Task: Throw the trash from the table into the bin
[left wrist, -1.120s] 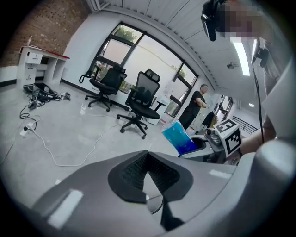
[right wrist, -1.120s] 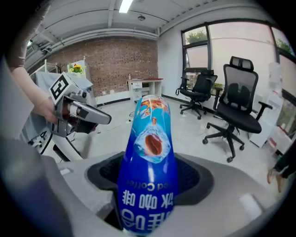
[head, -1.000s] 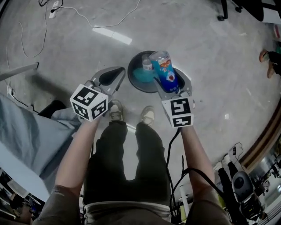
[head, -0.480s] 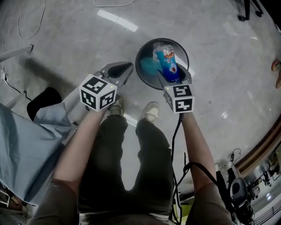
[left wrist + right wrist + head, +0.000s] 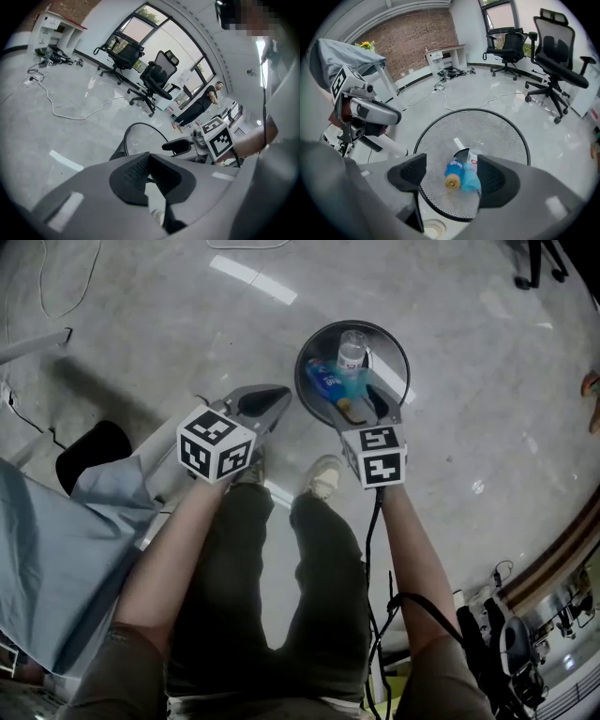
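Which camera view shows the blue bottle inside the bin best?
The right gripper view: it looks straight down into the mesh bin, where the blue bottle lies unobstructed. The head view shows it smaller, near the right claw. The left gripper view shows only the bin's rim, not the bottle.

My left gripper (image 5: 277, 397) and right gripper (image 5: 364, 407) are smooth grey shells with black textured pads (image 5: 408, 174) inside. The left cube (image 5: 216, 444) and right cube (image 5: 378, 456) are white with black square markers. A black cable (image 5: 373, 549) trails from the right one. I wear olive short sleeves (image 5: 129, 667), dark trousers (image 5: 272, 577) and pale shoes (image 5: 323, 476).
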